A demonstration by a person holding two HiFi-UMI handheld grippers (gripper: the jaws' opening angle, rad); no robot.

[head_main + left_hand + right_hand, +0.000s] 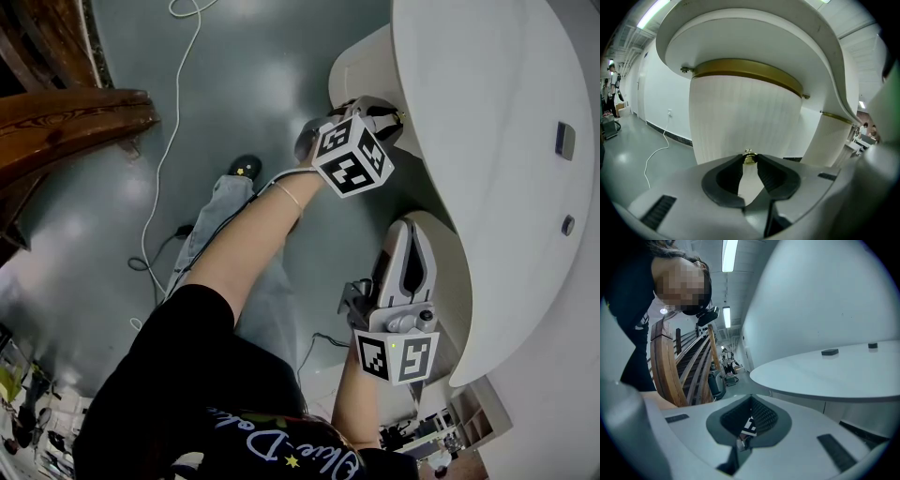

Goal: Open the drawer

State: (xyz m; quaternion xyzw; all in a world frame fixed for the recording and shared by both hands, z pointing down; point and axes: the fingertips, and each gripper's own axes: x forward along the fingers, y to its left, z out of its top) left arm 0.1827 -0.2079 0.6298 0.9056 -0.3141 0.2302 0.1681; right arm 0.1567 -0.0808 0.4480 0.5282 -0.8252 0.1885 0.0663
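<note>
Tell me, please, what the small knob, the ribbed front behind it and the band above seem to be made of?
The knob looks like polished brass or brass-plated metal: yellow, glinting. The ribbed front may be painted wood or laminate: matt white, fine vertical grooves. The band seems gold-toned metal with a soft sheen.

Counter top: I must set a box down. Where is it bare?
The counter top is bare from its curved edge to two small dark fittings. Crowded under that edge: left gripper on the drawer knob, right gripper nearby.
</note>
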